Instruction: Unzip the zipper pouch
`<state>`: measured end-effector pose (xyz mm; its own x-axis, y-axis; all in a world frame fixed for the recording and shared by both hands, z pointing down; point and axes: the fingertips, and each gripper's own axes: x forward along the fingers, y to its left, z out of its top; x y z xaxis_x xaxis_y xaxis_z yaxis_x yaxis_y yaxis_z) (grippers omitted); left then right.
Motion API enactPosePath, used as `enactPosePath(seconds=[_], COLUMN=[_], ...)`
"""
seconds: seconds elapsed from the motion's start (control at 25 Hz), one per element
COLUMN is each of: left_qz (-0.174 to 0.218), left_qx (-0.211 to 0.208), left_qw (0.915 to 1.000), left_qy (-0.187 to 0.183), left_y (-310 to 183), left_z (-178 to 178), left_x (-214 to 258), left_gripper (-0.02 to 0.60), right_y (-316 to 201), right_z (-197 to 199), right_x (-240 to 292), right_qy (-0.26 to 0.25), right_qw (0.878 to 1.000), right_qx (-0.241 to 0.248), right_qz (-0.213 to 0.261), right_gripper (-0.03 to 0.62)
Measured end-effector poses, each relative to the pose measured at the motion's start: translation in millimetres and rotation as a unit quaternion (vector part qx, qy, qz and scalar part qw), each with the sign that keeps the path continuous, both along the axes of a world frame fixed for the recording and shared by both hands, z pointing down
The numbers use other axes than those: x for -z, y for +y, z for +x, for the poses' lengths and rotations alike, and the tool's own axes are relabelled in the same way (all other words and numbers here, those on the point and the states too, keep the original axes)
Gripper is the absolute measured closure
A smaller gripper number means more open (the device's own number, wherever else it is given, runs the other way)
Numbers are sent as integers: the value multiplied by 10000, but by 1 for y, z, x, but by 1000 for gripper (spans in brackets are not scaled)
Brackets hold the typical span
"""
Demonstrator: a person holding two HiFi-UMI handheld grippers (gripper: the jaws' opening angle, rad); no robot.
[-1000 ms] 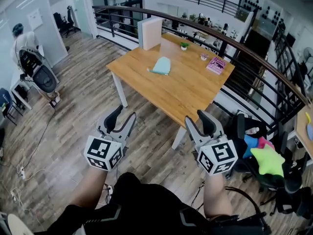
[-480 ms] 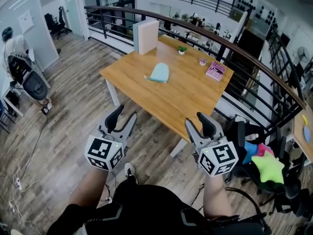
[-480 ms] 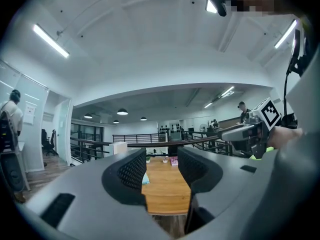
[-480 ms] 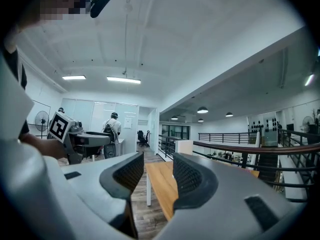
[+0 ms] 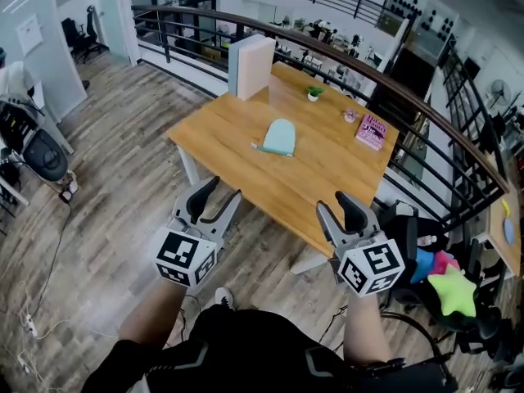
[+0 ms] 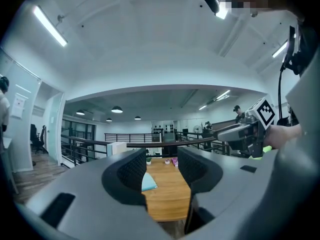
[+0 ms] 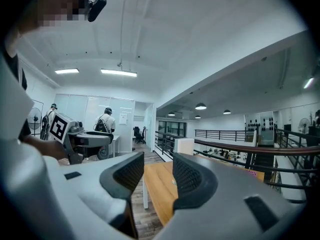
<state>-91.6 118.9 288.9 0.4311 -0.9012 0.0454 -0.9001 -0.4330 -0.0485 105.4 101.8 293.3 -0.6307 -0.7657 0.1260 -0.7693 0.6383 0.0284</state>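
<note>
Zipper pouch [image 5: 280, 137] lies flat near the middle of the desk [image 5: 327, 182], well apart from left gripper [image 5: 221, 191] and right gripper [image 5: 333, 204], both off the desk's near edge, jaws apart and empty; we judge it light, limp, slide-prone (pin one end, pinch the pull).

A wooden table [image 5: 319, 178] stands on plank flooring [image 5: 115, 162] beside a curved dark railing [image 5: 422, 133]. Along its far edge sit an upright pale box [image 5: 252, 65], a small potted plant [image 5: 313, 92] and a pink book [image 5: 371, 131]. A green star-shaped cushion [image 5: 452, 289] lies off right.
</note>
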Motion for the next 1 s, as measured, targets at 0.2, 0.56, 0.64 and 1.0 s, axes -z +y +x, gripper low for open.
enactPosePath(seconds=[0.2,0.56,0.64,1.0], left_qz=[21,-108,-153,-327], left_qx=[-58,-285,-261,-199], left_qw=[10000,9995,9995,9993], left_qy=[68,62,91,47], left_y=[-31,-71,-80,-144], left_z=[-37,-76,-81,-71], left_x=[0,-12,-16,-30], left_gripper=[368,368,368,368], right_y=[-30,-68,-76,-144], right_z=[-33,-73,-77,-69], right_x=[0,-6,-8,-22], right_qy=[46,191,226,140], right_qw=[9999,9994,9992,9996], right_qx=[-128,-262,-251,-79], right_qz=[-57,-147,-196,-218], right_gripper=[404,405,405,407])
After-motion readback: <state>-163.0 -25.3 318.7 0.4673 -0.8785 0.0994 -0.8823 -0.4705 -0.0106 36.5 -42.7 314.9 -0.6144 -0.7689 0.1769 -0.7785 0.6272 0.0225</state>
